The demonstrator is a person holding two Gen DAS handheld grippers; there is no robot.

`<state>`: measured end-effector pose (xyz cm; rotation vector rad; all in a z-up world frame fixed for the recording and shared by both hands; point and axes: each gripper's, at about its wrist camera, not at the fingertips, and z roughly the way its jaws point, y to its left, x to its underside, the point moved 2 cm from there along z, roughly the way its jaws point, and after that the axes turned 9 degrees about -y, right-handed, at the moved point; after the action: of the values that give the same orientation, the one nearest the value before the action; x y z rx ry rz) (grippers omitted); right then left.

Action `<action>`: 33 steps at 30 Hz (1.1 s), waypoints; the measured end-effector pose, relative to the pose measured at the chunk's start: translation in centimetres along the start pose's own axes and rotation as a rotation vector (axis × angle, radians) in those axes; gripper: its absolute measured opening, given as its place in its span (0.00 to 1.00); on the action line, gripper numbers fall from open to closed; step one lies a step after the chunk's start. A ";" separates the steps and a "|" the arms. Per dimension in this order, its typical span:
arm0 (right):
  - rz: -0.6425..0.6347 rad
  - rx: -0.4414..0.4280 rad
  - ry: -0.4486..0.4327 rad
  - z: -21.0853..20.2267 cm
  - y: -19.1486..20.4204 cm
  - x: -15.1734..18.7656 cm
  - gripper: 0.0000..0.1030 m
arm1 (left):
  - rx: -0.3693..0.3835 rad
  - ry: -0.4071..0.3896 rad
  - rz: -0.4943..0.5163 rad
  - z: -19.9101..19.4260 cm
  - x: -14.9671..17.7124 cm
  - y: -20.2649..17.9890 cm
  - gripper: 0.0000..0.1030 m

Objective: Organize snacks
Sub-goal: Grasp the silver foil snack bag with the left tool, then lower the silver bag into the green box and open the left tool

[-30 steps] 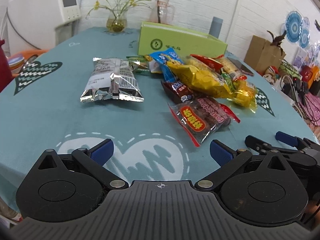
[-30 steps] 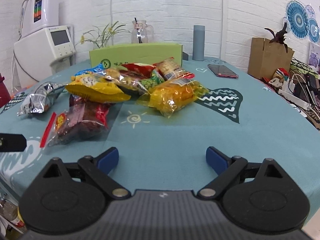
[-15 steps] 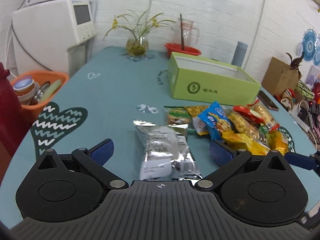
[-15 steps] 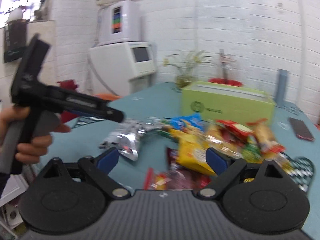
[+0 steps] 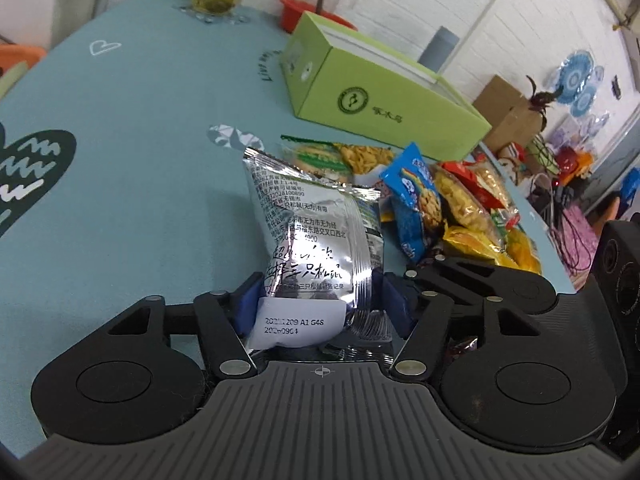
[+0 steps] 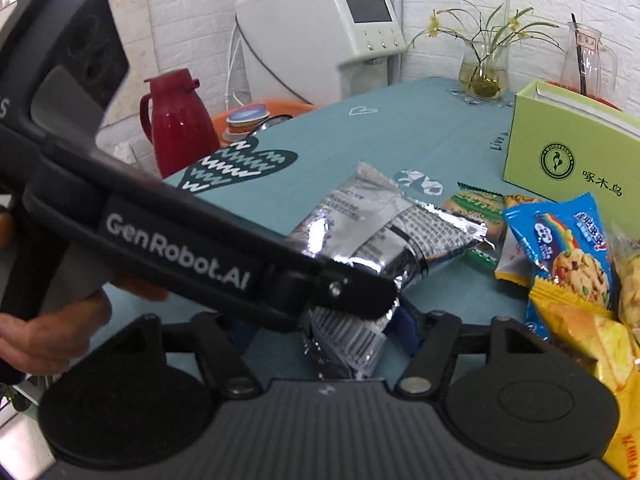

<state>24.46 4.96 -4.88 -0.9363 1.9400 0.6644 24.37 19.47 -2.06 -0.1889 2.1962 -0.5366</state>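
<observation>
Silver packet (image 5: 316, 240) between left tool (image 5: 316, 308) fingers

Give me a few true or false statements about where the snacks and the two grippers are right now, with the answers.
1. The left gripper is shut on the silver foil snack packet. True.
2. The green cardboard box is closed with a lid. False: its top is open.
3. The blue cookie packet lies in the snack pile on the teal tablecloth. True.
4. The red thermos jug stands on the table. False: it stands beyond the table edge.
5. The right gripper holds a yellow packet. False: the silver packet's end sits between its fingers.
</observation>
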 end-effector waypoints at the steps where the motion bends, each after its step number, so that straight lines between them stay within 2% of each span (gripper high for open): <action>1: 0.008 -0.001 -0.003 -0.2 -0.2 -0.2 0.64 | 0.006 0.000 0.006 -0.2 -0.2 -0.3 0.42; 4: -0.015 0.030 -0.054 -1.5 -0.7 -2.1 0.64 | 0.022 -0.045 0.048 -0.8 -2.1 -2.1 0.42; 7: -0.048 0.065 -0.124 -2.8 -2.8 -5.4 0.65 | 0.049 -0.109 0.104 -0.8 -6.0 -4.6 0.44; 12: -0.073 0.139 -0.180 -2.4 -9.7 -11.8 0.65 | 0.064 -0.181 0.181 3.8 -13.9 -8.4 0.45; 15: -0.071 0.188 -0.156 -0.2 -14.4 -14.6 0.66 | 0.046 -0.176 0.210 8.7 -18.0 -9.4 0.45; 17: -0.046 0.202 -0.118 1.7 -17.2 -15.4 0.67 | 0.035 -0.146 0.209 12.3 -19.8 -9.1 0.45; 21: -0.005 0.180 -0.034 5.5 -20.6 -15.1 0.69 | -0.043 -0.073 0.178 18.5 -20.9 -7.1 0.46; 22: -0.014 0.176 -0.021 6.4 -20.9 -14.9 0.72 | -0.077 -0.071 0.187 19.4 -20.9 -6.7 0.46; 23: -0.027 0.173 -0.015 6.8 -21.0 -14.7 0.78 | -0.106 -0.076 0.203 19.9 -20.7 -6.2 0.48; 25: -0.057 0.183 -0.036 6.3 -20.9 -14.4 0.84 | -0.099 -0.101 0.215 19.5 -20.5 -5.8 0.52; 27: -0.054 0.190 -0.078 4.7 -20.6 -14.4 0.86 | -0.081 -0.145 0.203 17.7 -20.1 -6.0 0.68; 29: -0.044 0.189 -0.125 1.8 -19.8 -14.2 0.90 | -0.084 -0.195 0.208 14.8 -19.6 -6.9 0.73; 33: -0.030 0.185 -0.222 -5.9 -16.6 -11.8 0.91 | -0.029 -0.249 0.213 8.6 -16.5 -8.7 0.79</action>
<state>39.29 -4.72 6.74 -0.7424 1.7533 0.5372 41.00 14.15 8.70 -0.0330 1.9532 -0.3428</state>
